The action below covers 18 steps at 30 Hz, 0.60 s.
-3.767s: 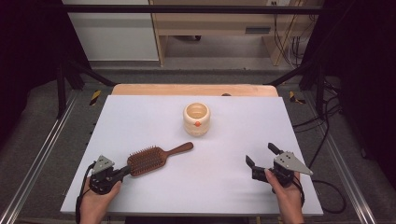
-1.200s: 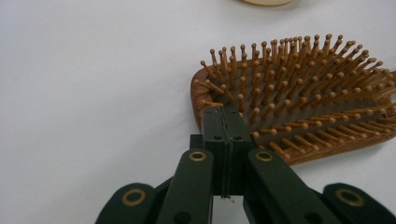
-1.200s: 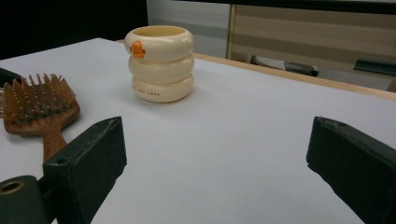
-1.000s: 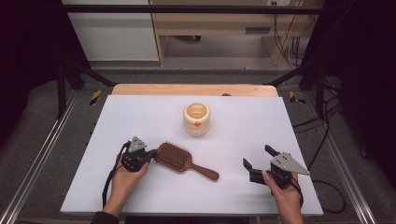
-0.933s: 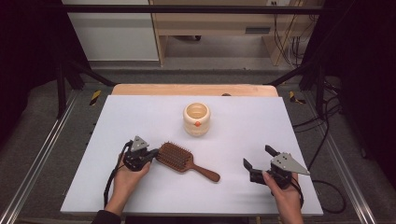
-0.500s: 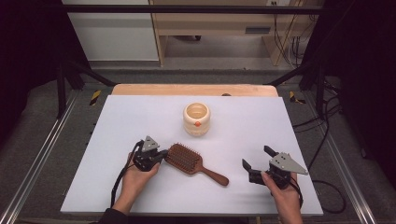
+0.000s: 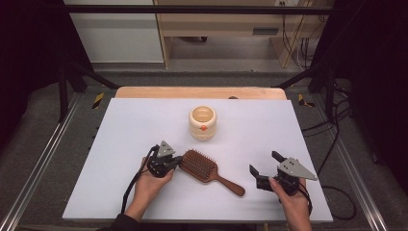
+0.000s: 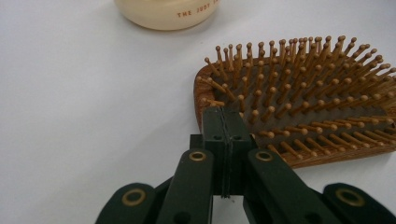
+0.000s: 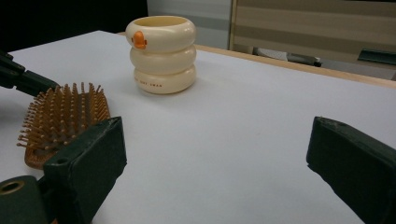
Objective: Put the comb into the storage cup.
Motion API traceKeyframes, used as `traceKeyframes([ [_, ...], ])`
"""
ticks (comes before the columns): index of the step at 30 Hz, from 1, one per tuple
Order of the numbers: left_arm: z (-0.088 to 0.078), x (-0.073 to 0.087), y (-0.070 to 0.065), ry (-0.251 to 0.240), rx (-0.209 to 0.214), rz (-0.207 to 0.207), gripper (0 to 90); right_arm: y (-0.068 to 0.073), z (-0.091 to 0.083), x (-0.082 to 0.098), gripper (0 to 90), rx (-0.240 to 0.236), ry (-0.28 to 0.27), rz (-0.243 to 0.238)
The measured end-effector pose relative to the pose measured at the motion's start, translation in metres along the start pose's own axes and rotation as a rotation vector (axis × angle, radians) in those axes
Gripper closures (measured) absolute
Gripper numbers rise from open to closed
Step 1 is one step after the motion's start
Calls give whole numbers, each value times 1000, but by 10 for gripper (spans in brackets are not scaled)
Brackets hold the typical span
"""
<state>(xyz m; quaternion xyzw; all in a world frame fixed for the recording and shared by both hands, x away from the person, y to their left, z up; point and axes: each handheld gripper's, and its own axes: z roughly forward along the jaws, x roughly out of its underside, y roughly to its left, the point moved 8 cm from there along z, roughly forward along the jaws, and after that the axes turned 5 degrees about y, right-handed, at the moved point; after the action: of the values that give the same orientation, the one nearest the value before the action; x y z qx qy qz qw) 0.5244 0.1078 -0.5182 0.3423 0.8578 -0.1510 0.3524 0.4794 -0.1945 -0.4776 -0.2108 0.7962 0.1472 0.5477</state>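
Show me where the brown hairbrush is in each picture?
High view: the hairbrush lies bristles up, low in the middle.
Left gripper view: its head is at the right, behind the shut jaws.
Right gripper view: its head is at the left edge.
Shared landmark: the cream cup.

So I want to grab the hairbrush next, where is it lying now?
In the high view the hairbrush lies bristles up on the table's near middle, just nearer than the cream cup, its head against the left hand-held gripper.

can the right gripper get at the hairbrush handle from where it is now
Probably yes. The right gripper has its jaws open, and the hairbrush lies with its handle end pointing toward it, with bare table between them. The left gripper, shut, sits at the brush's far head end.
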Motion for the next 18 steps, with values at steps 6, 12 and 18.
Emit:
traceKeyframes([
  [6,4,-4,-8,1,16,8,900,0,0,1,51,-2,2,4],
  [12,9,-9,-18,3,32,22,900,0,0,2,51,-2,5,8],
  [18,16,-15,-32,4,55,44,900,-1,0,3,51,-2,9,16],
])
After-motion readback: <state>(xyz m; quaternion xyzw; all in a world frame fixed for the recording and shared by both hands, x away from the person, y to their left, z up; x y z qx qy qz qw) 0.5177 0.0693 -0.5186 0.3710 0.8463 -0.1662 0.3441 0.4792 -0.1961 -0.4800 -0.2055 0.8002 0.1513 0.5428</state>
